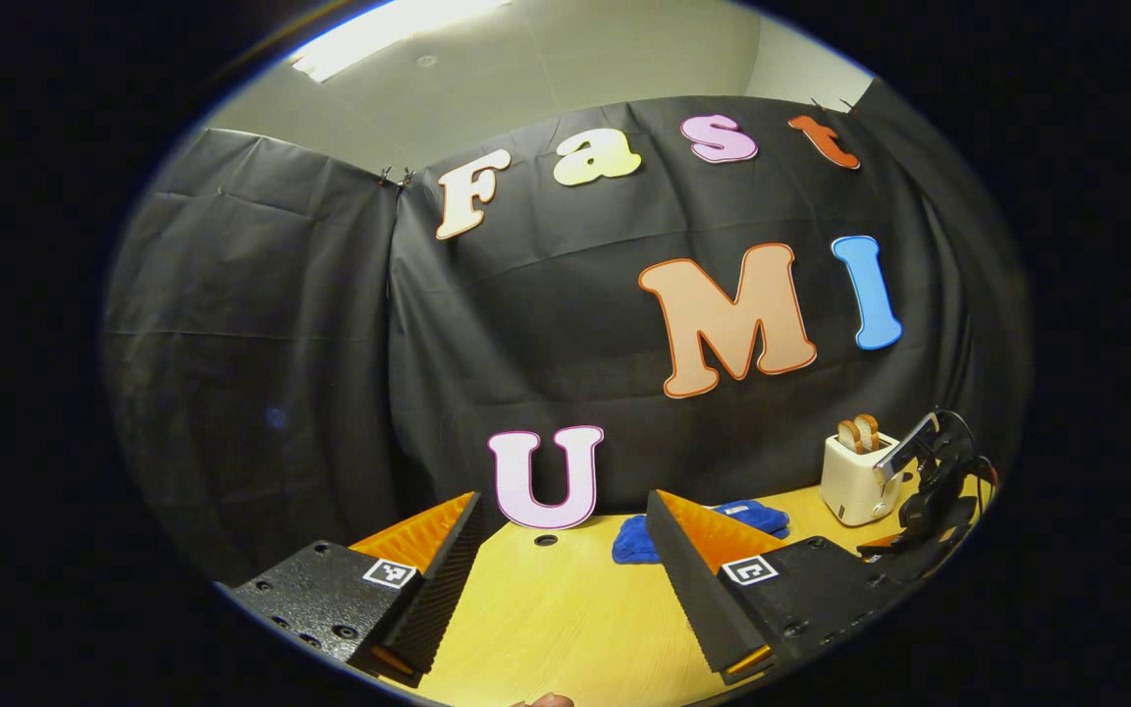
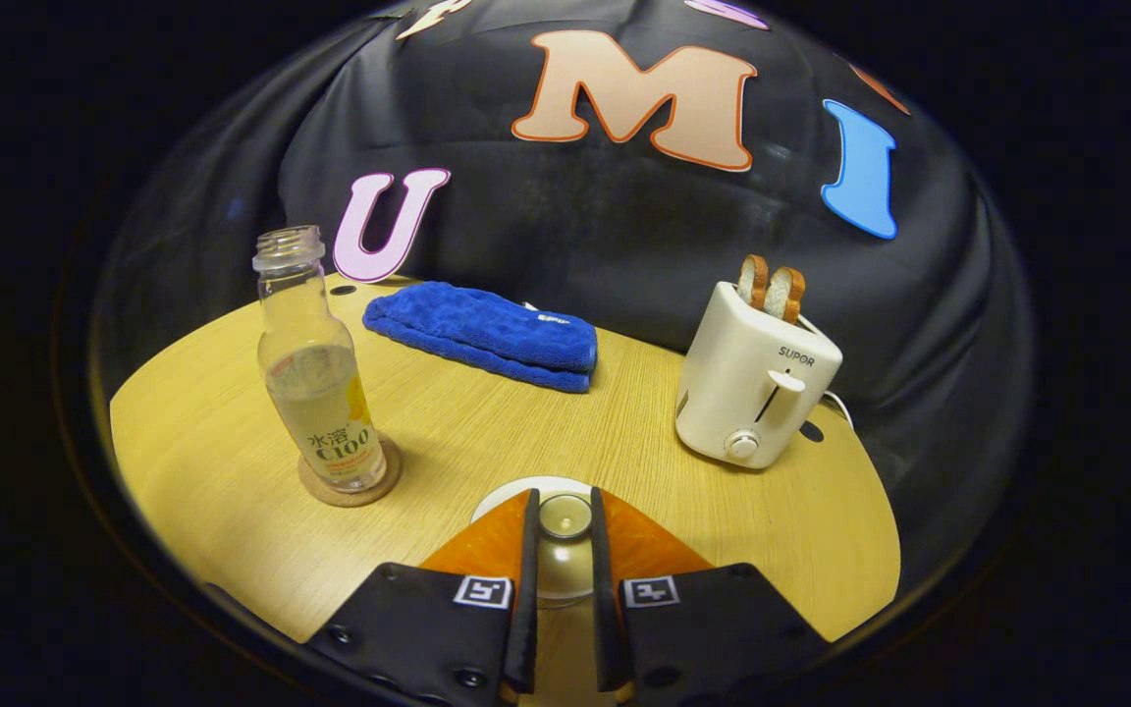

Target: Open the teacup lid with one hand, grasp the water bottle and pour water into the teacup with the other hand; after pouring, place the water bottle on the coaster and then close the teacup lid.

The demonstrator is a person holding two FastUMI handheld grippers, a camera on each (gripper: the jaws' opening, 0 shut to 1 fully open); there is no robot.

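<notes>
On a round, pale wooden table point(image 2: 487, 432) with visible grain, a clear plastic water bottle point(image 2: 315, 378) stands upright on a round cork coaster point(image 2: 350, 483); it is uncapped, smooth-sided with a printed label, and holds some pale liquid. That suggests the pouring and the bottle placement are done, leaving only the lid to close. In the right gripper view, the right gripper point(image 2: 564, 550) has its two fingers nearly together, pinching the small glossy glass knob of the teacup lid point(image 2: 564, 516), with a white rounded rim showing just beyond it. The left gripper point(image 1: 565, 579) hangs with its ribbed fingers spread wide, holding nothing. A folded, fluffy blue towel point(image 2: 487, 334) lies behind, and a smooth cream toaster point(image 2: 752, 378) holding two bread slices stands to the right.
</notes>
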